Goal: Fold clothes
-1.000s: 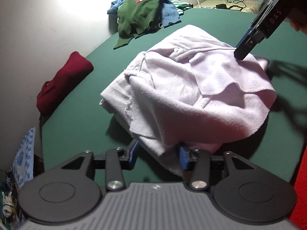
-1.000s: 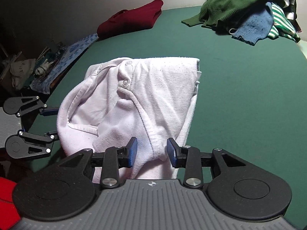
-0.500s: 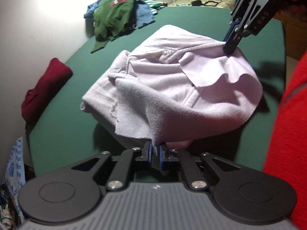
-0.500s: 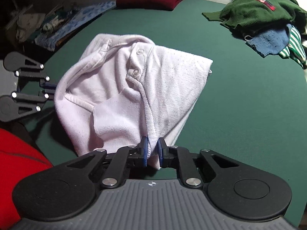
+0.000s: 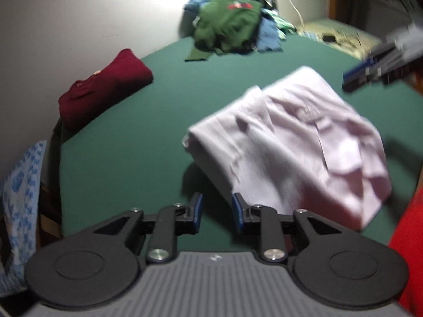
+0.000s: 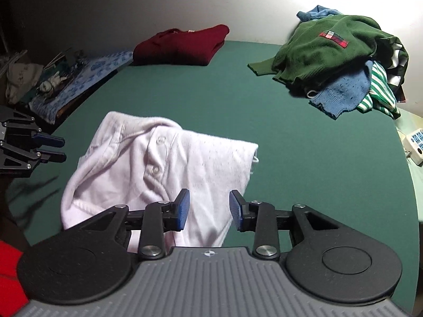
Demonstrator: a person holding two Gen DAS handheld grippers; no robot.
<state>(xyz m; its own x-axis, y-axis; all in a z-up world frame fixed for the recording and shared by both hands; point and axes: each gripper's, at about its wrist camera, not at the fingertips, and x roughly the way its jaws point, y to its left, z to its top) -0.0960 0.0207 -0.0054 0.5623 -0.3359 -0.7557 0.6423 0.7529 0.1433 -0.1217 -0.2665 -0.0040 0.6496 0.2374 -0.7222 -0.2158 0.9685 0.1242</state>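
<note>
Left gripper (image 5: 216, 212): jaws opening, nothing between them, shirt edge just beside. Right gripper (image 6: 208, 209): jaws opening, straddling the hem without pressing. White polo shirt (image 6: 158, 169) lies folded on the green tabletop (image 6: 304, 158). Step: release after a fold. Next, judged: take the green sweater (image 6: 330, 47) from the pile.

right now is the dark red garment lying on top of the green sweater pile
No, the dark red garment lies folded by itself, apart from the green sweater pile.
</note>
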